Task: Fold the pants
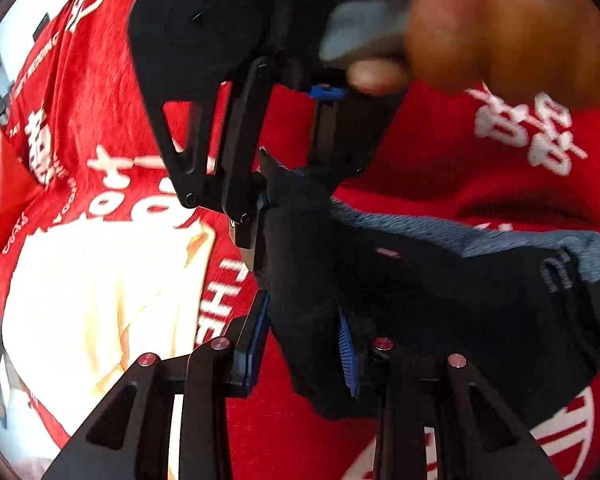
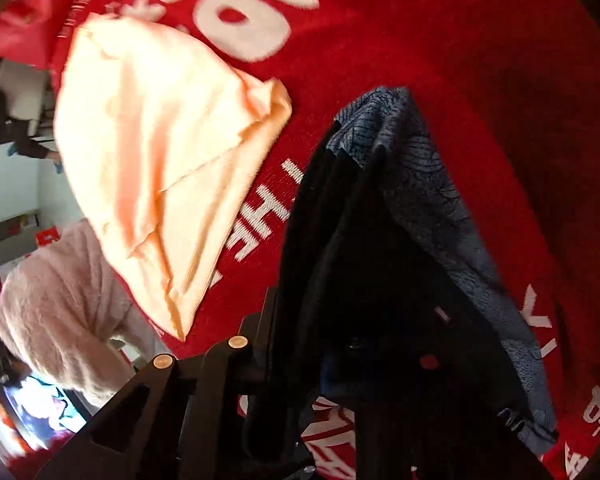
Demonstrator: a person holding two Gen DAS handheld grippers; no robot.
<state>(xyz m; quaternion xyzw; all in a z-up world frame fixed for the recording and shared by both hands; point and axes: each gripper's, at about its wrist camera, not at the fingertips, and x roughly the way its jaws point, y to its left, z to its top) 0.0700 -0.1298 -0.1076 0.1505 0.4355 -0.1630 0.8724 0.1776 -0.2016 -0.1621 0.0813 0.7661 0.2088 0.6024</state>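
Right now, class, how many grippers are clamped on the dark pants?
2: the left gripper grips them at bottom centre; the right gripper pinches the dark pants just above it.

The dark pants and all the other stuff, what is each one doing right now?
Dark navy fabric pants: bunched up, pinched by both grippers, grey inside showing.
Left gripper: shut on the pants.
Right gripper: shut on the pants' edge.
Pale peach cloth: lying loosely folded and wrinkled on the red cloth.
Red printed cloth with white letters: spread flat under everything.
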